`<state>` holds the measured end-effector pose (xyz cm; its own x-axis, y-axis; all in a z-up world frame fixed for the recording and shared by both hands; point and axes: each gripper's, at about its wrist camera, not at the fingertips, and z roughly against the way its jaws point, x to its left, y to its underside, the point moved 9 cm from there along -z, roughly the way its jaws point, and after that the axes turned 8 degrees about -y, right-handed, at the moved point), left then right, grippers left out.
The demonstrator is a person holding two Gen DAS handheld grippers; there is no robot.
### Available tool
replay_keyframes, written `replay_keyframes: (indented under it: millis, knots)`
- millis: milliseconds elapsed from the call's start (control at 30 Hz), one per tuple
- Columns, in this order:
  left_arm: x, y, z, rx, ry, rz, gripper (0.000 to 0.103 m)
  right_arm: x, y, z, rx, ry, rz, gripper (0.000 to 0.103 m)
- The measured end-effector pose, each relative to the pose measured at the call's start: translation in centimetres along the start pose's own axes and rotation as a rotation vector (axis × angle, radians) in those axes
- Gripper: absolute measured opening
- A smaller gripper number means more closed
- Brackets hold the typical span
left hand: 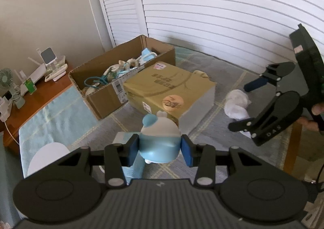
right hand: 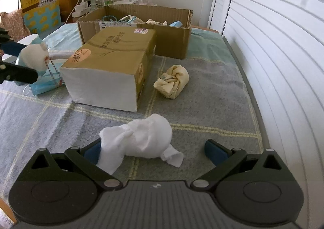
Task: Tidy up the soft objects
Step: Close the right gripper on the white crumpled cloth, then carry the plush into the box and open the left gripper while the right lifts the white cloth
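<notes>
My left gripper is shut on a blue-and-white plush toy, held above the bed; the toy also shows at the left of the right wrist view. My right gripper is open, its jaws on either side of a white rolled sock that lies on the grey checked blanket. In the left wrist view the right gripper hangs over that sock. A cream rolled cloth lies further back. An open cardboard box holds several soft items.
A closed tan tissue package lies in front of the cardboard box. A blue face mask lies left of it. A wooden bedside table carries a fan and small devices. White louvred doors run along the right.
</notes>
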<state>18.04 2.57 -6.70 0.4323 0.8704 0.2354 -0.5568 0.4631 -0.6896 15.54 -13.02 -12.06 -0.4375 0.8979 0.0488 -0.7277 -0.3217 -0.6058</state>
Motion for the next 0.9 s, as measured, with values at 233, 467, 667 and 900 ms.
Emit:
replay_keyframes:
  millis: [233, 467, 667, 900]
  knots:
    - [-0.6, 0.4, 0.5, -0.001, 0.012, 0.008, 0.043, 1.0, -0.2, 0.4, -0.007, -0.01, 0.042, 0.102]
    - [-0.8, 0.5, 0.5, -0.002, 0.022, 0.012, 0.043, 1.6, -0.2, 0.4, 0.001, -0.033, 0.062, 0.097]
    - [-0.8, 0.6, 0.5, 0.002, 0.029, 0.015, 0.043, 1.9, -0.5, 0.5, -0.005, -0.036, 0.072, 0.078]
    - [-0.9, 0.8, 0.4, 0.005, 0.035, 0.021, 0.043, 1.7, -0.8, 1.0, -0.017, -0.009, 0.081, 0.063]
